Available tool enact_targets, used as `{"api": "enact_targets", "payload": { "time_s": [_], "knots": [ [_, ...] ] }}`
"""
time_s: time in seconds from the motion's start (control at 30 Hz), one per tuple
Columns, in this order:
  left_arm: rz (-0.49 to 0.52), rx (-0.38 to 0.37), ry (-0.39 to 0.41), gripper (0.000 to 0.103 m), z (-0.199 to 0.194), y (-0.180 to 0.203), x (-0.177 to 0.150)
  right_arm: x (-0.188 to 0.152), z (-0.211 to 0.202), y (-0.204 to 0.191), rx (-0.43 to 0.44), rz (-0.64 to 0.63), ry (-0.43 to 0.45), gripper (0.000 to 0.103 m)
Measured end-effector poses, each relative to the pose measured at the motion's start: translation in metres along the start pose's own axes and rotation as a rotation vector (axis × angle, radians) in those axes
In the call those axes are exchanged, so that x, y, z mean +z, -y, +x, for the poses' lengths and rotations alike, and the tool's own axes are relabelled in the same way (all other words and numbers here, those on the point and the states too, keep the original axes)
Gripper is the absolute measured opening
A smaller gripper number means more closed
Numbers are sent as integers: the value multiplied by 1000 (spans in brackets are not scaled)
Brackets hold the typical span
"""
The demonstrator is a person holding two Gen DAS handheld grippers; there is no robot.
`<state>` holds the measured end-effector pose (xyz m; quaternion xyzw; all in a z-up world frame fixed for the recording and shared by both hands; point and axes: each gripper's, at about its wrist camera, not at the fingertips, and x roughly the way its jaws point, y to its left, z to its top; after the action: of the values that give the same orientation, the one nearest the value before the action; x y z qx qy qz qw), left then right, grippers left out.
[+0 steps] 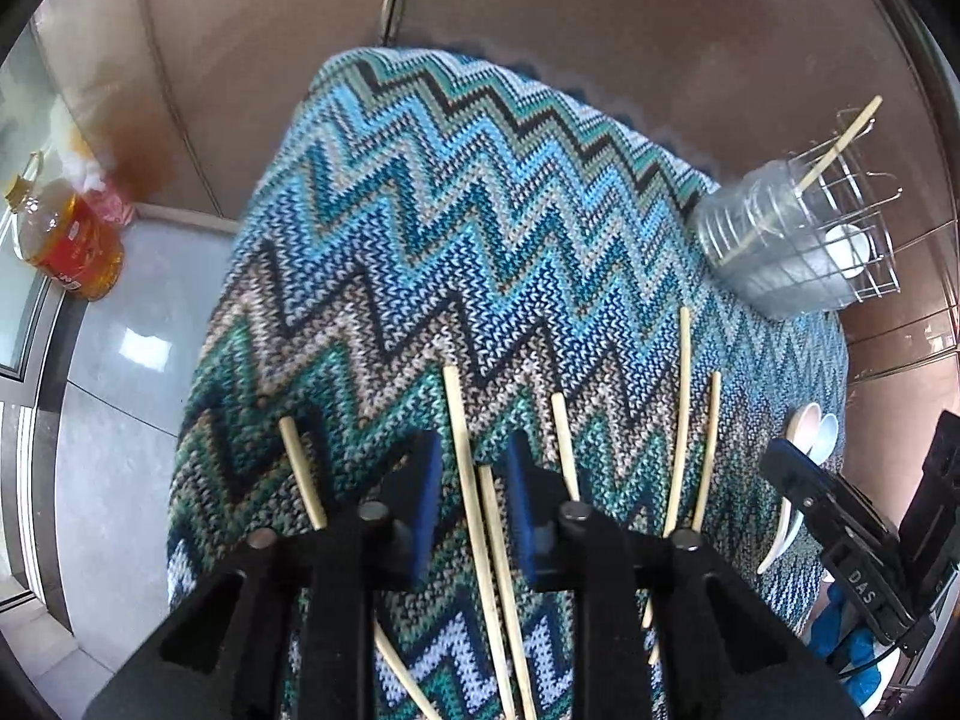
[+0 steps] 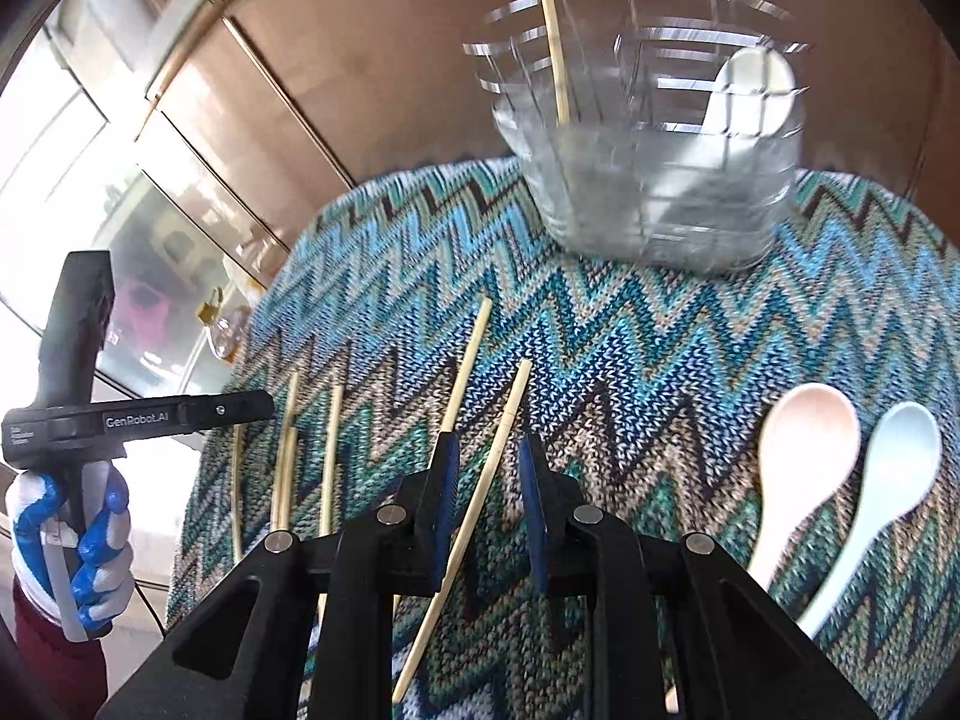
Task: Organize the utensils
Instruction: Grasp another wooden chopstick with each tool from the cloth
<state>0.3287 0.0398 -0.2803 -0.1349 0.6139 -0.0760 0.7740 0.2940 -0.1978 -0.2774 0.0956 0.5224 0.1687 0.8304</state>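
A: Your left hand-held gripper (image 2: 144, 420) is matte black, with "GenRobot.AI" in white along its bar and a small screw beside that lettering.

B: And you wear a white glove (image 2: 72, 546) with blue-coated fingers below that lettering, over a maroon sleeve (image 2: 54, 654).

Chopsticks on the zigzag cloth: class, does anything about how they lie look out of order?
Yes. The chopsticks lie scattered singly at differing angles across the cloth, not paired. Only one chopstick stands in the wire holder, beside a white spoon, while two spoons lie loose on the cloth.
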Motion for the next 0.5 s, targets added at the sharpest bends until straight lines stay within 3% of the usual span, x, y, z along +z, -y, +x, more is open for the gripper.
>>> {"api": "enact_targets", "payload": {
  "time_s": [0.3,0.5],
  "knots": [
    [-10,16,-69,15,25,-3,6,19,37,5,-11,13,-106,18],
    [-5,24,-83,8,32,-3,8,28,52,6,-24,24,-160,13]
  ]
}}
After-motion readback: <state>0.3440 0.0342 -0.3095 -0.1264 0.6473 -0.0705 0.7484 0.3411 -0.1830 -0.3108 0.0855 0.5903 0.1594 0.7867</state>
